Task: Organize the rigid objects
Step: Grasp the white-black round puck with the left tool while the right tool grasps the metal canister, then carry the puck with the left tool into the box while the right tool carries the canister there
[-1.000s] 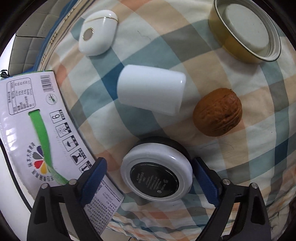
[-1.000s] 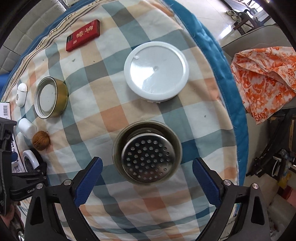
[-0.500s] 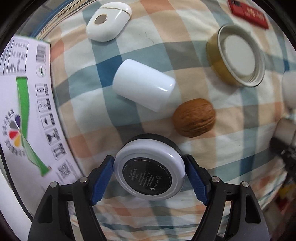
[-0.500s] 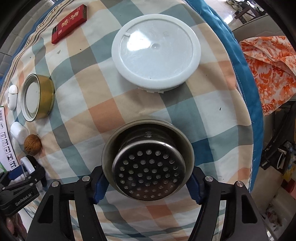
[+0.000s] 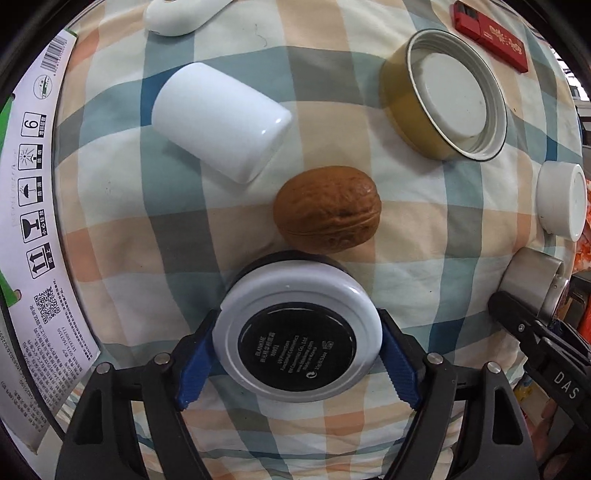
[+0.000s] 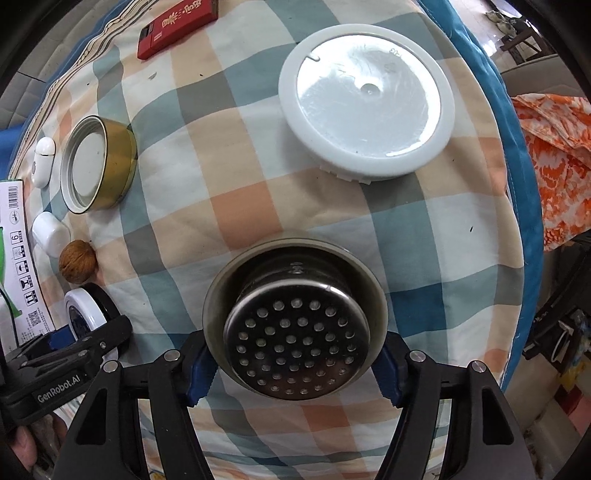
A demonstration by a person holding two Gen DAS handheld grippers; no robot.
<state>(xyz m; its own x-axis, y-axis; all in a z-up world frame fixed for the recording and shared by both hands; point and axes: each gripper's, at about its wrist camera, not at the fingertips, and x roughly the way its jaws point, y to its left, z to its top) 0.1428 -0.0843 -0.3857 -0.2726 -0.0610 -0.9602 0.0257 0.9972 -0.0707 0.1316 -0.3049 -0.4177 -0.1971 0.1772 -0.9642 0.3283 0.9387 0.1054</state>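
My left gripper [image 5: 297, 362] is shut on a round white compact with a black label [image 5: 297, 341], its blue pads pressing both sides, above the checked cloth. A walnut [image 5: 327, 208] lies just beyond it, then a white cylinder cap [image 5: 221, 120] on its side. My right gripper [image 6: 293, 363] is shut on a perforated steel sink strainer [image 6: 295, 325]. The strainer also shows at the right edge of the left wrist view [image 5: 532, 282]. The compact shows at the left of the right wrist view [image 6: 83, 314].
A gold-rimmed jar lid [image 5: 445, 98], a red flat box [image 5: 491, 33], a white earbud case [image 5: 181, 14] and a large white plastic lid [image 6: 365, 114] lie on the cloth. A printed carton [image 5: 33, 229] borders the left. The cloth's blue edge [image 6: 517, 184] drops off at right.
Both grippers went from open to shut, the left on the compact and the right on the strainer. Both views have shifted, with the objects now larger and closer in the frames.
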